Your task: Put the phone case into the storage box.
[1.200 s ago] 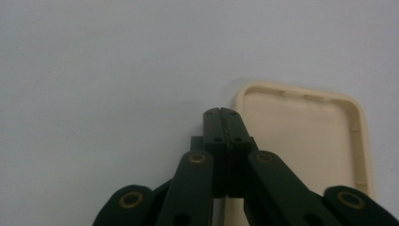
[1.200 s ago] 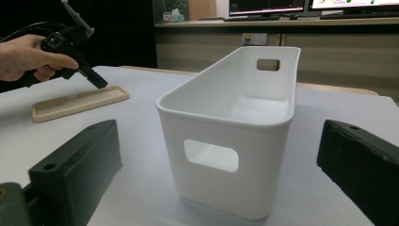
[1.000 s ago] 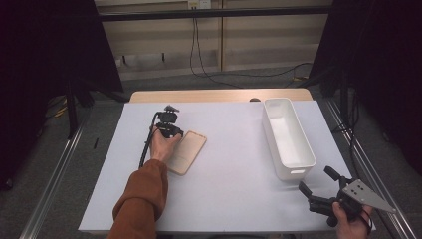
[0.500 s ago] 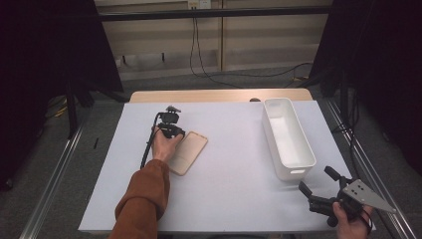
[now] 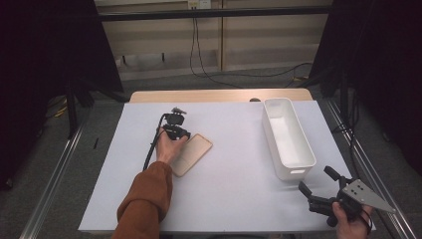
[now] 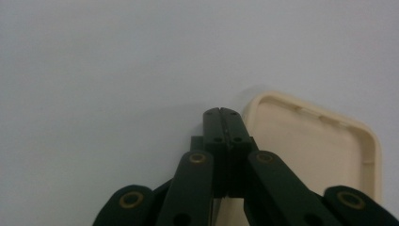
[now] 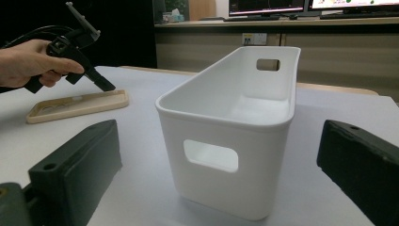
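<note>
The beige phone case (image 5: pixel 191 154) lies flat, open side up, on the white table sheet (image 5: pixel 234 199), left of centre, its long axis running diagonally. I see its raised rim and a rounded corner in the left gripper view (image 6: pixel 320 141), and its long side low on the sheet in the right gripper view (image 7: pixel 77 106). My left gripper (image 5: pixel 175 130) is over the case's far left corner; its jaws are pressed together with nothing between them, tips pointing down at the sheet just beside the case edge (image 6: pixel 224 117). I cannot tell if the tips touch the sheet or the case. The right gripper view shows that same gripper (image 7: pixel 101 84) tilted down toward the case, held in my left hand (image 7: pixel 28 63), cable trailing off behind. In the high view my left hand (image 5: pixel 169 147) partly covers the case's near left side; the sleeve (image 5: pixel 147 204) is rust-brown. The white bin (image 5: pixel 288 139) stands upright on the right side of the sheet, well apart from the case, handle cut-outs in its short ends (image 7: pixel 235 136). My right gripper (image 5: pixel 318 186) is at the near right corner, just beside the bin's near end, jaws spread wide, holding nothing, facing the bin. My right hand (image 5: pixel 351 221) grips it from below the table edge.
</note>
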`<control>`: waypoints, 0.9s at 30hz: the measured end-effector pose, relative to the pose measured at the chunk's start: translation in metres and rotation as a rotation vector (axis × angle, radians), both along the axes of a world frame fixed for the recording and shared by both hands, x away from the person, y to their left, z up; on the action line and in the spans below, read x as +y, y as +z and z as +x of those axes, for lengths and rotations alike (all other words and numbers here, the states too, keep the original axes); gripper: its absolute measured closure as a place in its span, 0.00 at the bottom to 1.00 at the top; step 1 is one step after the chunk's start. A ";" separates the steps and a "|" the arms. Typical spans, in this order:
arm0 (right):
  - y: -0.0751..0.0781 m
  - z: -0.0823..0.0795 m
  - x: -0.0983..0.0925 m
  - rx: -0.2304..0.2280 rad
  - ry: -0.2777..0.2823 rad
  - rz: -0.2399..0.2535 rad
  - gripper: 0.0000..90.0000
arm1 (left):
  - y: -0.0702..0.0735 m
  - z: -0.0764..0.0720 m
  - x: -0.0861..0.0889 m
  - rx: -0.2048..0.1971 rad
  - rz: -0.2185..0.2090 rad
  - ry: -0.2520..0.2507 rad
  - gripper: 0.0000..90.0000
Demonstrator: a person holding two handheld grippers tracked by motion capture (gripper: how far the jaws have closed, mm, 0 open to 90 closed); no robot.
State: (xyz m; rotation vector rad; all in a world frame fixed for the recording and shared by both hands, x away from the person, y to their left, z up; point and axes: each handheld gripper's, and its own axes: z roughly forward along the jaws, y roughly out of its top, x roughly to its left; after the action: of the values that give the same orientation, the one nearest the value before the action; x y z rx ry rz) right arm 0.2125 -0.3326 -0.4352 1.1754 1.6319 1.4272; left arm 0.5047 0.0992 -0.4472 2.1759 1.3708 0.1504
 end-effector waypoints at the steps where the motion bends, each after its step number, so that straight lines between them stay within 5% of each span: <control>1: 0.000 0.000 0.000 0.001 0.000 0.001 0.00 | 0.000 -0.001 -0.002 -0.001 0.001 -0.002 1.00; 27: 0.000 0.000 0.001 -0.001 0.003 0.001 0.00 | -0.001 -0.012 -0.022 -0.011 -0.027 -0.076 1.00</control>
State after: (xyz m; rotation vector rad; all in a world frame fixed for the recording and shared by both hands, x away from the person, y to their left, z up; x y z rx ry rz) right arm 0.2127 -0.3316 -0.4351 1.1734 1.6332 1.4301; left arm 0.4930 0.0769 -0.4486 2.1982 1.2744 0.1141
